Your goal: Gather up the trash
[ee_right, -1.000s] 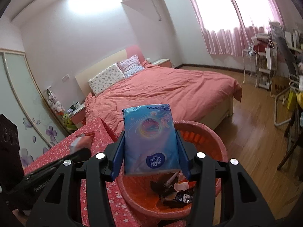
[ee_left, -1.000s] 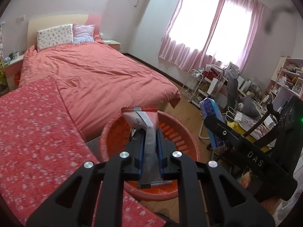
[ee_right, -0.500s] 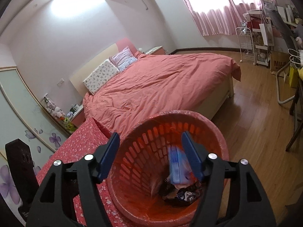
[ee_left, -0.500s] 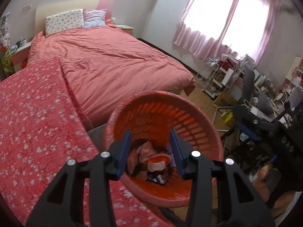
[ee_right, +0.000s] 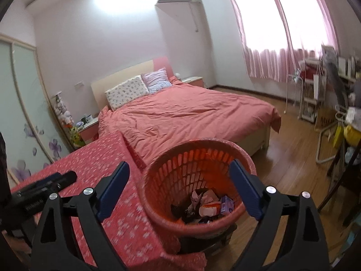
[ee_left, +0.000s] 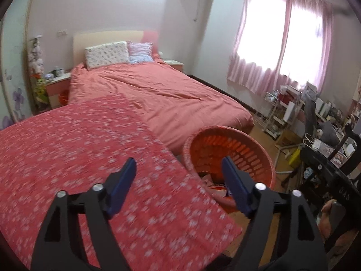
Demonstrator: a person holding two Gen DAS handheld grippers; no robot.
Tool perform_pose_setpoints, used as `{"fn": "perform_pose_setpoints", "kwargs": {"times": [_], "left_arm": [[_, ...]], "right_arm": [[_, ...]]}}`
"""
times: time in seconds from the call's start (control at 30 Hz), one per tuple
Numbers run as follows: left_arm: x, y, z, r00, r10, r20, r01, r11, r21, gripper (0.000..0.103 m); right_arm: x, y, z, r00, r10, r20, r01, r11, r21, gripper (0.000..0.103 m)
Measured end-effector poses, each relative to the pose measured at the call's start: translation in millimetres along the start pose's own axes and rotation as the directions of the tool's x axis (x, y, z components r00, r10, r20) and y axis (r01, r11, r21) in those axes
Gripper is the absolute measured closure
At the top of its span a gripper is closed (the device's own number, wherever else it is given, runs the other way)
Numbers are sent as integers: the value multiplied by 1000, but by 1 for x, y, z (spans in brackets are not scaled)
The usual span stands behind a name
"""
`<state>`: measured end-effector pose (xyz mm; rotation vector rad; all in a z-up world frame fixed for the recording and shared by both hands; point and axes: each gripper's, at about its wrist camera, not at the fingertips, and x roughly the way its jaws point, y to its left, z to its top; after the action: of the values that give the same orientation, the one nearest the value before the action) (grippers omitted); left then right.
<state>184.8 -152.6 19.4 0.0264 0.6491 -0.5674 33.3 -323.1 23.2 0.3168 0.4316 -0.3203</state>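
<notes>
A red plastic basket (ee_right: 180,169) stands beside the table's corner, with wrappers and a small purple packet among the trash (ee_right: 208,205) at its bottom. My right gripper (ee_right: 179,186) hangs over the basket, its jaws opening wide with nothing between them. In the left wrist view the basket (ee_left: 259,149) sits to the right, with trash (ee_left: 214,186) showing inside. My left gripper (ee_left: 179,180) is over the table's edge, jaws opening and empty. The left gripper's black body (ee_right: 42,185) shows at the left of the right wrist view.
A table under a red floral cloth (ee_left: 79,158) fills the lower left. Behind it is a bed with a pink cover (ee_left: 169,94). A dark chair (ee_left: 343,169) and cluttered shelves (ee_left: 293,113) stand at the right on the wooden floor (ee_right: 293,158).
Both grippers let go: the flat packet from the left and the blue tissue pack from the right dropped into the basket. Both jaws widened, and the left gripper swung left over the table.
</notes>
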Motion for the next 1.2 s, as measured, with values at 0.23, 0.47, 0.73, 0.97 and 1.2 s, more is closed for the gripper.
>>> {"fn": "perform_pose_setpoints", "kwargs": {"times": [0.23,0.47,0.73,0.97,1.2], "left_arm": [[-71,17,-42,991,108,75,-107,994,-12,7],[-118,21,-78,967,220,125,-216,975,-48,4],[-161,25,-106,899,404,167,-388,914,-120,4],[-173,23,-120,874,459,157,-439,886,-147,4],[-168,27,-130,886,451,106,-429,885,-179,4]], "right_arm": [[-35,29,-23,999,-25,31,28,993,-111,2],[-58,46,-39,991,-118,67,127,980,-151,2],[-76,58,-58,967,-225,123,241,961,-135,2],[-81,67,-76,949,-293,120,308,941,-140,2],[-81,72,-87,952,-293,86,304,938,-164,2]]}}
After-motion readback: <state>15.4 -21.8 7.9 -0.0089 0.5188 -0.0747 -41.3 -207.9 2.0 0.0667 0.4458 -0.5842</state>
